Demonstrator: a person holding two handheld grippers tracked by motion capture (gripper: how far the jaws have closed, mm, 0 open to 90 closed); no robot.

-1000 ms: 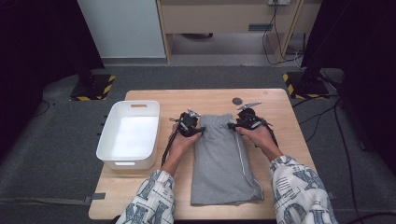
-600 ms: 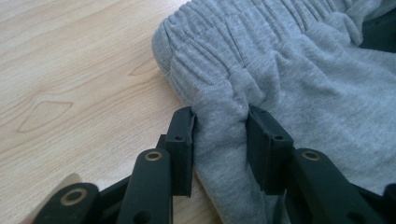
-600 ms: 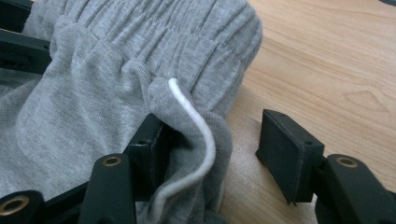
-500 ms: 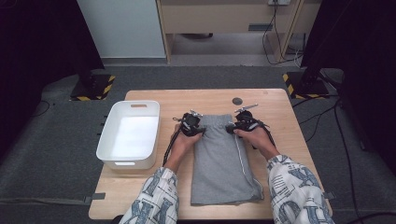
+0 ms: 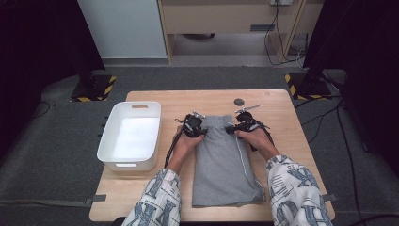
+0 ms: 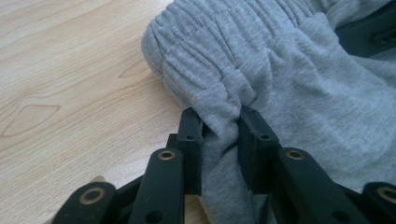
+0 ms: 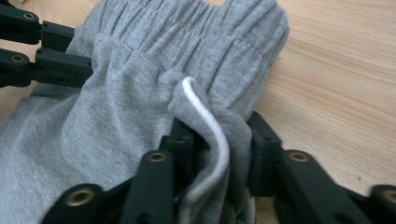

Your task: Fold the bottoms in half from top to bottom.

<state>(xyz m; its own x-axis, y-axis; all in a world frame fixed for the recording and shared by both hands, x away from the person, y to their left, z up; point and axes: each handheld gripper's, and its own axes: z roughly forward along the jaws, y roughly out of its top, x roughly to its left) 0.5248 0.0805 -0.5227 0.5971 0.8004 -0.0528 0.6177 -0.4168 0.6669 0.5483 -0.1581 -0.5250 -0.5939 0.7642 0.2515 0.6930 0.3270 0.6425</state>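
We note grey shorts flat at frame centre on bench, waistband toward top. Left claw & right claw have just been closing, each now pinching a waistband corner, fabric bunched btwn jaws. White bin at left.

- Both forearms, in patterned sleeves, reach forward from the near edge, hands side by side.
- The left gripper has just been closing; its jaws now pinch a fold of the grey sweatpants at the waistband.
- The right gripper (jaws likewise just closing) clamps the opposite waistband corner, bunching cloth and white piping between its pads.
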